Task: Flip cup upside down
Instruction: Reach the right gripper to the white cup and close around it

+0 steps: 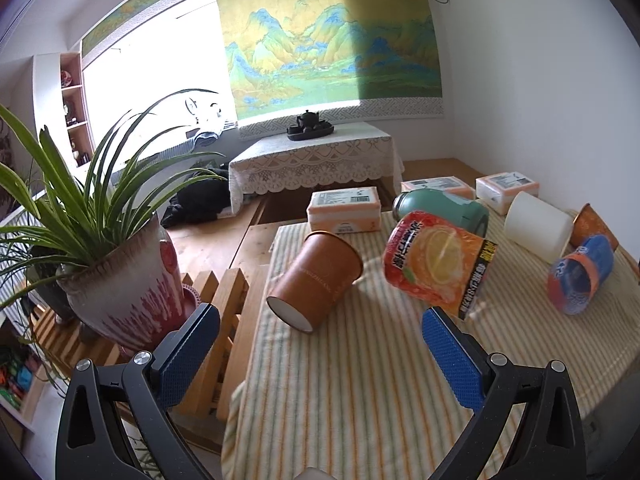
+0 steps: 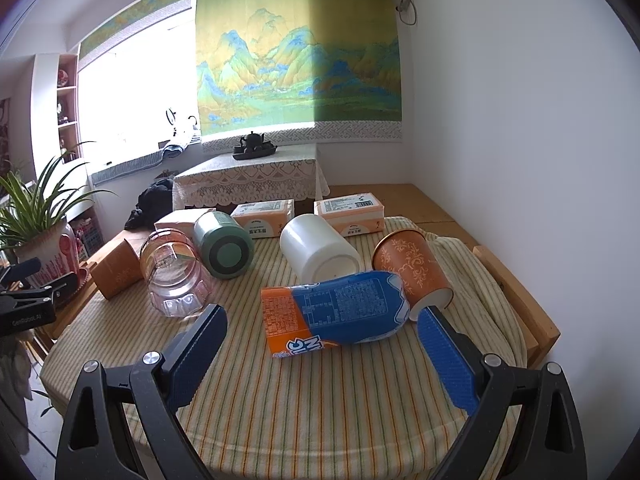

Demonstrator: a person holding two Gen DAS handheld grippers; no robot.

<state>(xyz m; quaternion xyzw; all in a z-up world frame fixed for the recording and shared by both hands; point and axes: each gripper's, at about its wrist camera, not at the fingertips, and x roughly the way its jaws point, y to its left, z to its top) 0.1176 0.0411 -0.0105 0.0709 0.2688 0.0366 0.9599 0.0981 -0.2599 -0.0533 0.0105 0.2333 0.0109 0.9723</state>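
Several cups lie on their sides on the striped cloth [image 1: 352, 380]. In the left wrist view a brown paper cup [image 1: 316, 280] lies nearest, base toward me, just ahead of my open, empty left gripper [image 1: 320, 344]. Right of it lies a clear cup with an orange fruit label [image 1: 438, 262]. In the right wrist view a blue and orange labelled cup [image 2: 340, 312] lies just ahead of my open, empty right gripper [image 2: 322, 348]. A patterned brown paper cup [image 2: 414, 272] lies at its right. A white cup [image 2: 318, 252], a green cup [image 2: 224, 250] and the clear cup [image 2: 174, 272] lie behind.
A potted plant [image 1: 116, 280] stands on a wooden slatted stand [image 1: 224, 320] at the table's left. Tissue packs [image 2: 264, 218] line the far table edge. The left gripper's body [image 2: 28, 300] shows at the left of the right wrist view. A lace-covered low table [image 1: 316, 160] stands beyond.
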